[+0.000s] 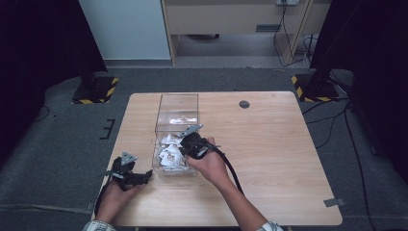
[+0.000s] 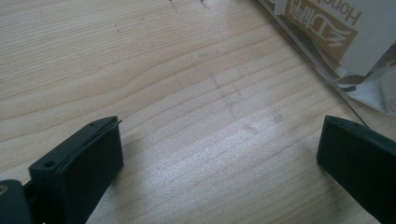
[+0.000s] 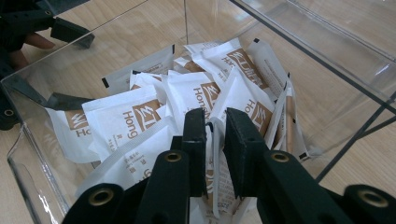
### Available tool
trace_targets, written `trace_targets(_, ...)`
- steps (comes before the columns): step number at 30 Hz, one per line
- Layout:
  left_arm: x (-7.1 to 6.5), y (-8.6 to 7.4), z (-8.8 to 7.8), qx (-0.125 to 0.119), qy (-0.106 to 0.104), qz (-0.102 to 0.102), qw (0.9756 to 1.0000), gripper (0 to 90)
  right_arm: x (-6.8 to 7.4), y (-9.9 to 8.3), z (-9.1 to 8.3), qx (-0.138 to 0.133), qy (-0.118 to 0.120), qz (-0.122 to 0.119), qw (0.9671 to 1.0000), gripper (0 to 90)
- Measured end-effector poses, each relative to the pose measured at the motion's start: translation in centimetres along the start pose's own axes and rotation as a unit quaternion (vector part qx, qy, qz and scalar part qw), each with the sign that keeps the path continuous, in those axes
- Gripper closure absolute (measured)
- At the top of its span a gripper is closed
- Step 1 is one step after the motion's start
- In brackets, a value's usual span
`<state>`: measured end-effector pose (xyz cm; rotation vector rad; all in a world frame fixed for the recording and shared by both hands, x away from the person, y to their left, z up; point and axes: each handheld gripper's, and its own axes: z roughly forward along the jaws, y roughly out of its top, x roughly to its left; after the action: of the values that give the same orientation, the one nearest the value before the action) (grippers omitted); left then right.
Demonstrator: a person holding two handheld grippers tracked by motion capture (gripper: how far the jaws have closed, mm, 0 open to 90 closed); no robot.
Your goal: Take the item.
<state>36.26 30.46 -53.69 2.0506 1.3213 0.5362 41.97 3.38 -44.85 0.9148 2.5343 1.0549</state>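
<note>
Sachet [image 3: 215, 154] pinched in right claw [image 3: 215, 140], over clear box [image 1: 178, 103] on wooden table [image 1: 269, 144]; left claw [image 2: 219, 154] wide.

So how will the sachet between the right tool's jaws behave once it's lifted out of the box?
Probably floppy: the sachet is a thin flat paper packet standing on edge. Likely light, being small and slim. It may slip or drag neighbours along, since the right tool pinches only its edge and the pile in the clear box overlaps it.
</note>
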Motion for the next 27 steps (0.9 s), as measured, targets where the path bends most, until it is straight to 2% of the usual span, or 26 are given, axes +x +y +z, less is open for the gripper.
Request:
trace_targets(4, 0.0, 0.0, 0.0, 0.0, 0.0, 0.0, 1.0, 0.0, 0.2, 0.0, 0.0, 0.0, 0.003, -0.002, 1.0, 86.3)
trace_targets(7, 0.0, 0.0, 0.0, 0.0, 0.0, 0.001, 1.0, 0.0, 0.1, 0.1, -0.2, -0.002, 0.002, -0.001, 1.0, 88.8)
trace_targets(15, 0.0, 0.0, 0.0, 0.0, 0.0, 0.001, 1.0, 0.0, 0.1, 0.2, -1.0, -0.026, 0.015, 0.003, 0.9995, 89.4)
trace_targets(27, 0.0, 0.0, 0.0, 0.001, 0.0, 0.001, 1.0, 0.0, 0.4, 1.4, -1.9, -0.045, 0.02, 0.0, 0.9988, 89.4)
